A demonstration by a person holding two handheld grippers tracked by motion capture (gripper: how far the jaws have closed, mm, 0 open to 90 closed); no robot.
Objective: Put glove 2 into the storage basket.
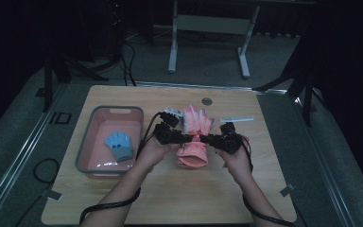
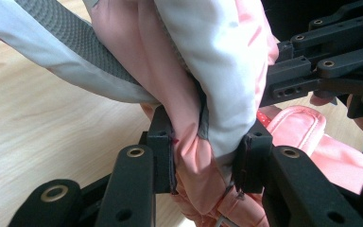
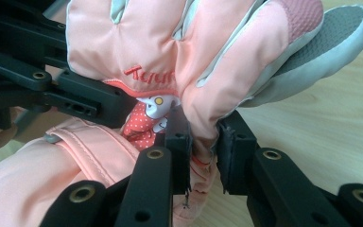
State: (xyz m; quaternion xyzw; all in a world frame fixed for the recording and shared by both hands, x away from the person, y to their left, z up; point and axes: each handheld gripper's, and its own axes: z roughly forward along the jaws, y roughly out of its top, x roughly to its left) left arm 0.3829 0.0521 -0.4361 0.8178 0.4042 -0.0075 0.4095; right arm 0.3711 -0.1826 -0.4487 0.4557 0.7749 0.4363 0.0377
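A pink ski glove (image 1: 194, 137) is held up off the wooden table (image 1: 170, 189), roughly over its middle, pinched at the wrist from both sides. Its fingers point away toward the far edge and the cuff hangs toward the person. Grey-white palm panels and a textured grey patch are seen on it in the gripper views, plus red stitched lettering and a little cartoon patch near the wrist (image 3: 153, 111).

The left gripper (image 1: 185, 137) is clamped on the glove's left side; in the left gripper view the pink fabric is squeezed tight between the two black pads (image 2: 163, 156). The right gripper (image 1: 204, 138) is clamped on the other side the same way, with a fold of the glove bunched between its jaws (image 3: 198, 156).

Further out, a grey tub with a pink inside (image 1: 87, 142) is sat on the left part of the table, with a small blue glove (image 1: 119, 145) lying in it. A white stick-like thing (image 1: 236, 119) is lying near the far right; what it is can't be made out.
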